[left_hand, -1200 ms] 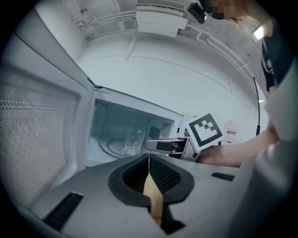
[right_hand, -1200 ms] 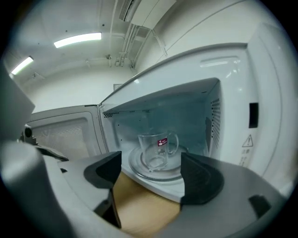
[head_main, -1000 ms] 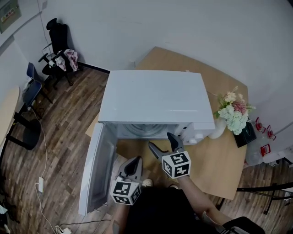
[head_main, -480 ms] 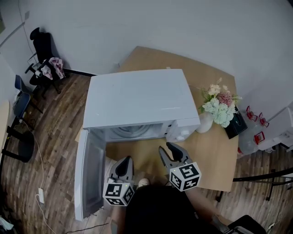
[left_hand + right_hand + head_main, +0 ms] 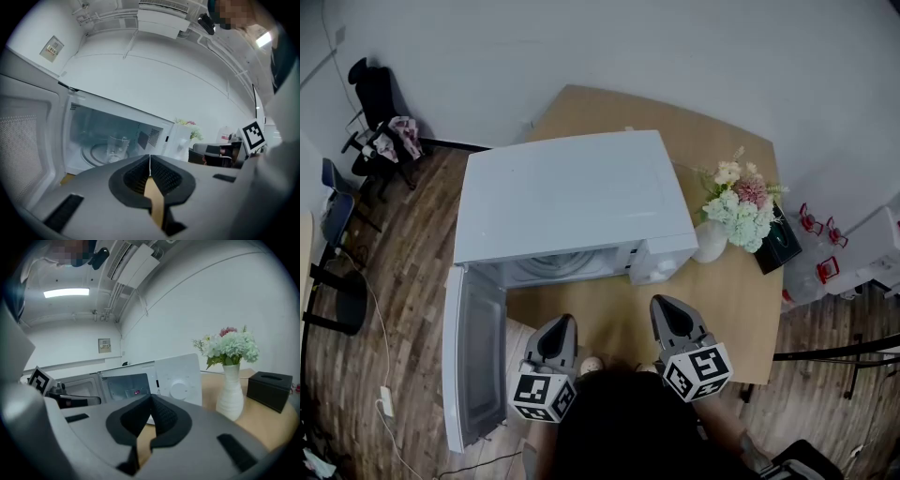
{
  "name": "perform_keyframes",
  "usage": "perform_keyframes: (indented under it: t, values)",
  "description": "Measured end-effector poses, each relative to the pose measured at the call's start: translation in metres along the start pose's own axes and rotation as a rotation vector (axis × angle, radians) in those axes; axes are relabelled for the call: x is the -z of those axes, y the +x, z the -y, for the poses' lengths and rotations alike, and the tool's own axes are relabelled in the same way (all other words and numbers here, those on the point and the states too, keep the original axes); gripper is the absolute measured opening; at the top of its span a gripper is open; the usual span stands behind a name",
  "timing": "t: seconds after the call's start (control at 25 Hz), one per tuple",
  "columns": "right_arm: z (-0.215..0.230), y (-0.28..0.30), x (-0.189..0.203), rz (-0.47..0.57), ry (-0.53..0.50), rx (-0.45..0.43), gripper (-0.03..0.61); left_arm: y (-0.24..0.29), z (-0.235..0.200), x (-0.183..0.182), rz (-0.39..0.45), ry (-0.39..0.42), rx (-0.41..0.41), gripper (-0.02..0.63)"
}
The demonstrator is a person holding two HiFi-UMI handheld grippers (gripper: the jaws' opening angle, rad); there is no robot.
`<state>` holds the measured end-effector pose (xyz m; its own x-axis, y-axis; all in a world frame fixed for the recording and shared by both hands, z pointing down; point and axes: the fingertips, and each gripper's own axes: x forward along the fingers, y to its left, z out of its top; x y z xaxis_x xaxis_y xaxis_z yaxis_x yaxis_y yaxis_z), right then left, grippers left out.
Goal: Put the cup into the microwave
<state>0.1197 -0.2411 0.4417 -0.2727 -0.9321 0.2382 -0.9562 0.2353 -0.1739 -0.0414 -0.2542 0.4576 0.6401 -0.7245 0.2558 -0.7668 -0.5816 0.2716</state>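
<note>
head view hides the cup (image 5: 117,147) under the microwave (image 5: 572,192) roof.

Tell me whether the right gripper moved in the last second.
Yes. The right gripper has drawn back from the front of the microwave, toward the person; its jaws have just been closing, with nothing between them.

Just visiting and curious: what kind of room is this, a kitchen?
Probably an office or lab room rather than a kitchen: the open microwave sits on a wooden table beside a vase of flowers, and a black office chair stands in the far corner.
</note>
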Motion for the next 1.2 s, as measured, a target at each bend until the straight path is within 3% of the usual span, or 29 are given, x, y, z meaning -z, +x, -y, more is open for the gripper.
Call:
perform_keyframes:
  t: [0.24,1.2]
  values:
    - [0.012,-0.007,0.01,-0.02,0.005,0.031,-0.008,0.007,0.009,0.003,-0.004,0.024,0.0,0.006]
    - [0.006,0.002,0.029,-0.068,0.001,-0.023,-0.008,0.004,0.009,0.012,-0.016,0.038,-0.038,0.006]
